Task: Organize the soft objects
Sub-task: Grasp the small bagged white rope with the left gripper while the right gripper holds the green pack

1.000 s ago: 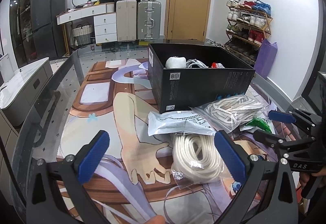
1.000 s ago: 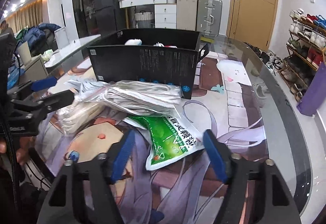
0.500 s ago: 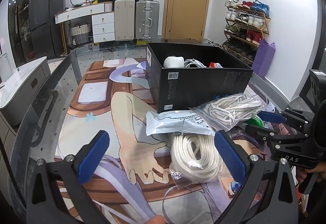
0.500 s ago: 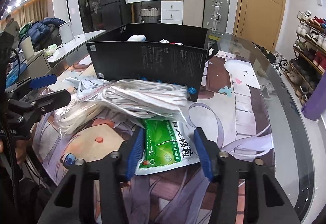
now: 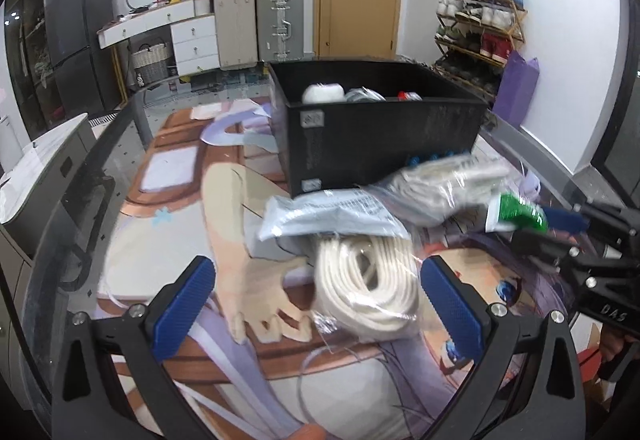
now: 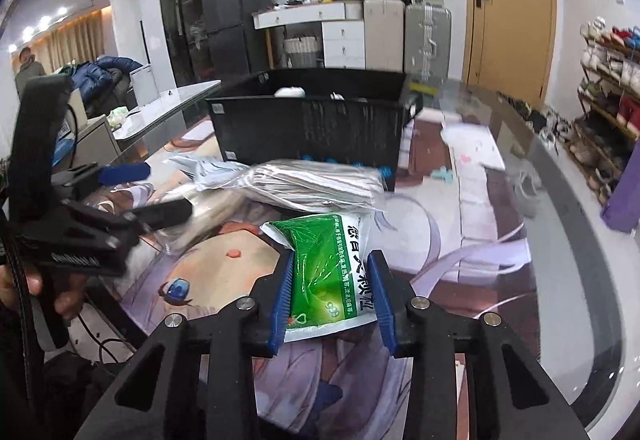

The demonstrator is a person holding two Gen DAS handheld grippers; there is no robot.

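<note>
My right gripper (image 6: 330, 280) holds a green and white packet (image 6: 324, 272); its jaws are closing, and the blue pads press on both sides of the packet. The left wrist view shows that packet (image 5: 516, 212) lifted at the right, in the right gripper (image 5: 560, 228). My left gripper (image 5: 316, 304) stands open above a bagged coil of white rope (image 5: 364, 280) and touches nothing. A clear bag of white cord (image 5: 440, 180) and a flat grey pouch (image 5: 328, 216) lie in front of the black box (image 5: 380, 144), which holds several soft items.
The glass table (image 5: 132, 144) carries a printed cartoon mat (image 5: 192, 200). Its curved edge runs along the right (image 6: 568, 224). Behind the table stand suitcases (image 5: 256, 24), a white desk, a shoe rack (image 5: 476, 24) and a door. A person (image 6: 28, 68) stands far left.
The right gripper has shut on the green packet and pulled it a little out from under the cord bag, which shifted. The left gripper stays open and has hardly moved.
</note>
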